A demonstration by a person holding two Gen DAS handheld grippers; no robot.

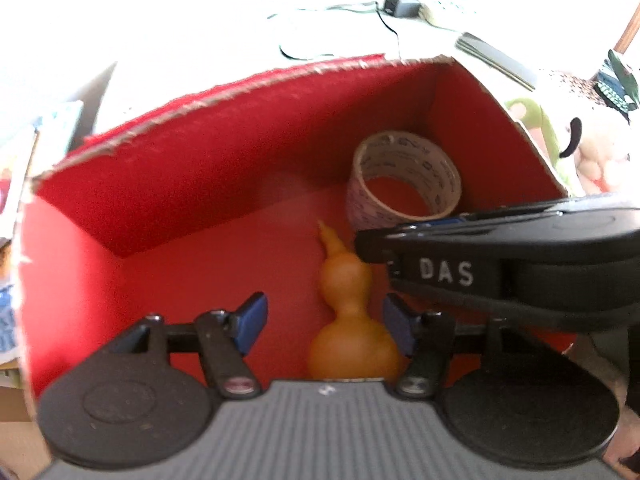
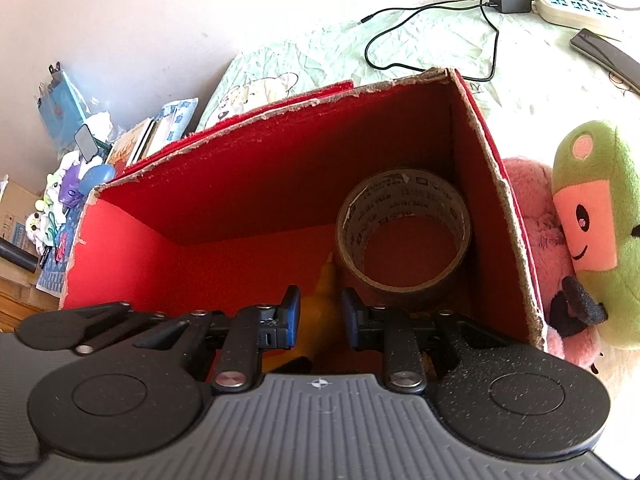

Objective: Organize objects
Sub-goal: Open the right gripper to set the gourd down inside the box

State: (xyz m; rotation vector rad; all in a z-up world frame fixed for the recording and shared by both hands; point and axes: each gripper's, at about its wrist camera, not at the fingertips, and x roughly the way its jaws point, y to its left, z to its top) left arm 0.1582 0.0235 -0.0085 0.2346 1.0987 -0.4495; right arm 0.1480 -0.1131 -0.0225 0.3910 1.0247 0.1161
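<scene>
The red cardboard box [image 2: 248,184] is standing open on the pale green sheet [image 2: 432,40], its torn top edges fraying, and both grippers are reaching down into it. A plush toy [image 2: 592,232] is pressing against the outside of the box's right wall; if a gripper bumps that wall while coming out, the toy could shove the box or tumble in.

Inside, a roll of tape [image 2: 404,236] is lying flat in the far right corner. The orange gourd-shaped toy [image 1: 348,312] is lying on the box floor just near of the tape, its pointed stem aiming toward the roll and almost touching it.

The left gripper [image 1: 324,320] is hovering over the toy with its blue pads wide apart, gripping nothing; the toy is sitting nearer its right pad. The right gripper [image 2: 318,316] is also spread, less widely, and empty, with the toy's neck showing between its pads, though contact is hard to judge.

The two grippers are crowding the same small spot, the right one crossing just above the left one's right finger, so a collision looks likely. A closing pad could also squirt the rounded toy sideways into the tape.
</scene>
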